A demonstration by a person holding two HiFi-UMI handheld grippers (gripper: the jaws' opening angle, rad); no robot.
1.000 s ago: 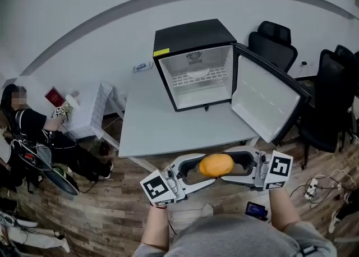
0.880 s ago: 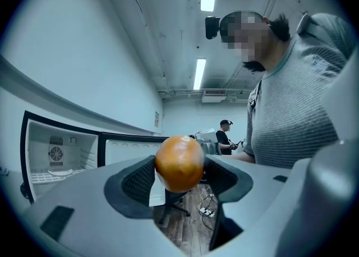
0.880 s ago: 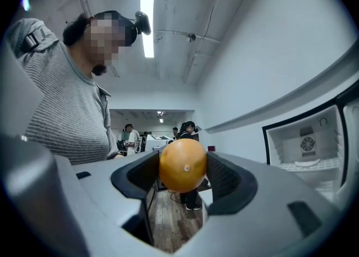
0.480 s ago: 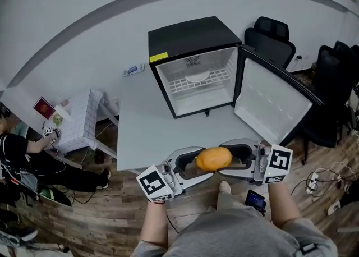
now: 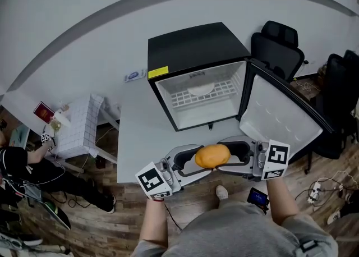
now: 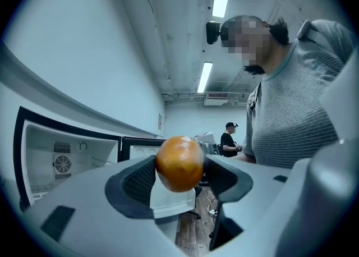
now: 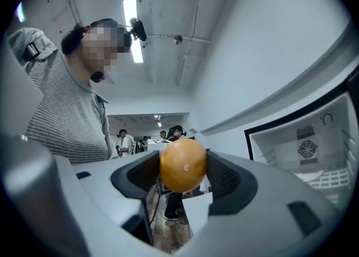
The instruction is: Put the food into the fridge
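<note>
Grey table (image 5: 147, 124) bears yellow-labelled fridge (image 5: 193, 45); left gripper (image 6: 180, 174), right gripper (image 7: 182, 174) fingers clamp orange (image 5: 212, 155)

From the head we look steeply down over the grey table (image 5: 143, 127), with the open fridge (image 5: 196, 90) at upper centre. On the left gripper (image 5: 192, 164) and right gripper (image 5: 231, 157) we sit close behind the jaws, tilted upward, facing each other. All three views share the orange (image 5: 212, 155) and the fridge.

left tongs (image 5: 190, 163): grey, marker cube | right tongs (image 5: 233, 156): same | top (image 5: 235, 233): grey-striped
</note>
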